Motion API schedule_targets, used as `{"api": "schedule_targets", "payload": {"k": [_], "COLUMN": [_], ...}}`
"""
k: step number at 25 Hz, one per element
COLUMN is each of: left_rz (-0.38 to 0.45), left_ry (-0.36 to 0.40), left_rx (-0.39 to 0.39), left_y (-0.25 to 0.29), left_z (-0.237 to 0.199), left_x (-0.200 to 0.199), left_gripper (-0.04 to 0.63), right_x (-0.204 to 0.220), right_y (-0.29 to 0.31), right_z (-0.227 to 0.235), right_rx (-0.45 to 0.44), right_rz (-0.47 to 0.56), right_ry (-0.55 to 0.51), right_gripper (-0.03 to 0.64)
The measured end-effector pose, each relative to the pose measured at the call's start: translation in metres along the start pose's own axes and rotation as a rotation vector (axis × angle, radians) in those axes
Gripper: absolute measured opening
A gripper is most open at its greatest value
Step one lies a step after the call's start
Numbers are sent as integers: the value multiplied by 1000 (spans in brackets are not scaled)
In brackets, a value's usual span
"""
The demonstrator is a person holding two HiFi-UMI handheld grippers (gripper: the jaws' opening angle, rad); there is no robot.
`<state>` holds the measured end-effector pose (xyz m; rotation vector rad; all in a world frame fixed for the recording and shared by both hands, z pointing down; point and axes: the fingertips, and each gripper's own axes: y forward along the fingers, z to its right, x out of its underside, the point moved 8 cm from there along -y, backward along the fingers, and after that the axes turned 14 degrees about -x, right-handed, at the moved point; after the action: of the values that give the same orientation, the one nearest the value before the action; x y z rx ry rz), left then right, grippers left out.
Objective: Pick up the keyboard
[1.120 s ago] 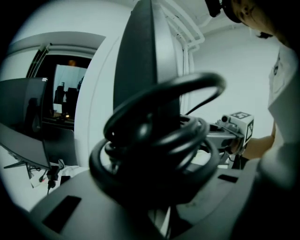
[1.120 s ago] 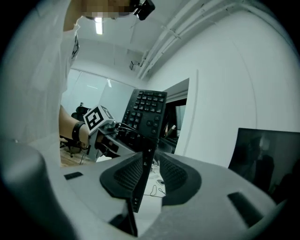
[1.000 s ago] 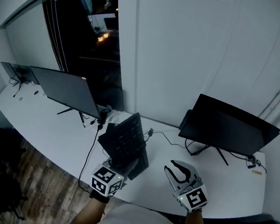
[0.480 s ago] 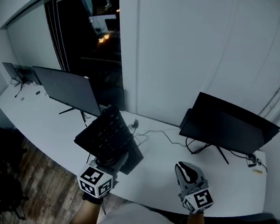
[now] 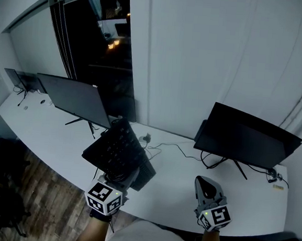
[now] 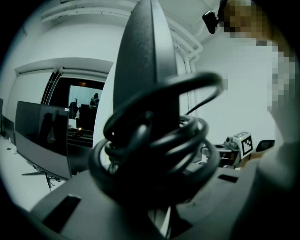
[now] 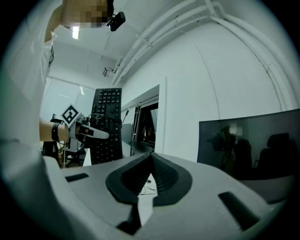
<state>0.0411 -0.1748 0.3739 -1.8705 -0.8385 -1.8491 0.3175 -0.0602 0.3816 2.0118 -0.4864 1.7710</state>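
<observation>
Left hand-held gripper (image 5: 118,178): clamping the near end of the keyboard (image 5: 118,147), which is hanging clear of the desk (image 5: 175,172), long axis running away from it. Right hand-held gripper (image 5: 206,188): jaws just closing together, empty, well apart rightward.

Office workroom, by every sign: long white counter (image 5: 44,134) along a plain white wall (image 5: 209,54), dark left monitor (image 5: 71,97) and right monitor (image 5: 247,136) on stands, well apart, black keyboard (image 5: 118,148), thin cables (image 5: 172,144) trailing between, night-dark window (image 5: 102,50), wood floor (image 5: 50,192).
</observation>
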Motion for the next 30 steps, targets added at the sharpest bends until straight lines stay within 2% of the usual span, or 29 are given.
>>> {"api": "schedule_targets", "payload": {"k": [9,30], "left_rz": [-6,-13], "left_ry": [17,7], "left_rx": [16,27], "left_y": [2,8], "left_z": [3,2], "left_x": [2,5], "left_gripper": [60,60], "right_x": [6,9], "right_y": [0,8], "right_z": [6,6], "right_rx": [20,-16], "right_rz": [-9,-41], "right_ry": [36,28], "right_gripper": [2,0]}}
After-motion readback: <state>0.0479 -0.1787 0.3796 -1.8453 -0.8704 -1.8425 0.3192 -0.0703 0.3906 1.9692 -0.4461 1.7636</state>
